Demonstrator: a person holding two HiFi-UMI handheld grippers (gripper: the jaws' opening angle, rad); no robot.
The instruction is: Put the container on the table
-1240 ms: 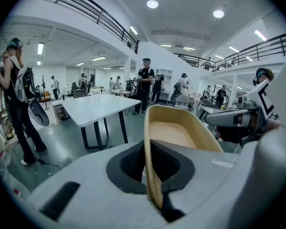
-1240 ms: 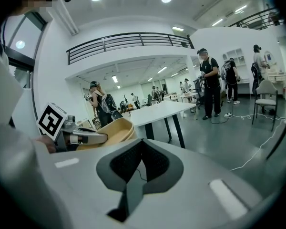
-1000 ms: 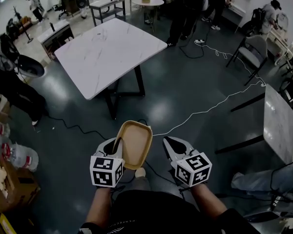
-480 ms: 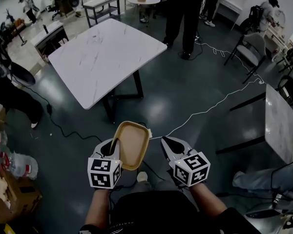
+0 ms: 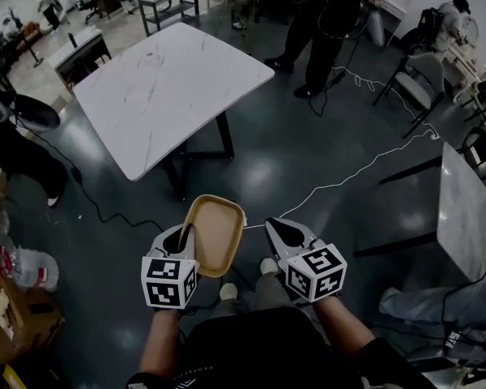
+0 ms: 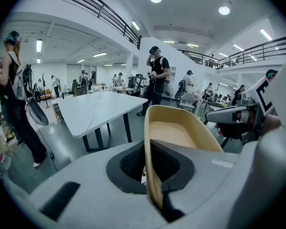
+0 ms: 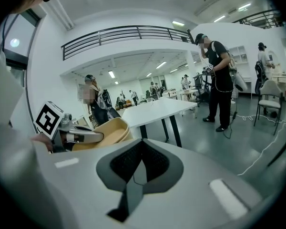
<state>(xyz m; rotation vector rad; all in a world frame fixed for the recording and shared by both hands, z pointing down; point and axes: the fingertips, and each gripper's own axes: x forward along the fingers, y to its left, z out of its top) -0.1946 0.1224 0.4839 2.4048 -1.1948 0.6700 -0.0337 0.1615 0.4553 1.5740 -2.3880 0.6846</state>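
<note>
Container: tan, shallow, tray-like container [image 5: 215,233] with rounded corners, carried in the air over the floor, tilted, its open side facing right. It is well short of the white surface [image 5: 170,87] ahead.
Left gripper: the left gripper [image 5: 181,237] is clamped on one thin side wall of the container, a pad on each face of the wall, close to the near end.
Right gripper: the right gripper [image 5: 277,229] is pinched together with nothing in it, just beside the container and not touching it.
Handling: it looks light and empty. The wall is thin, moulded and probably a little flexible, so a hard squeeze could bend it.
Hold: the rim grip suits so light a thing. Held at one edge, it may swing or twist.
Set-down: level it base down before letting go.
</note>
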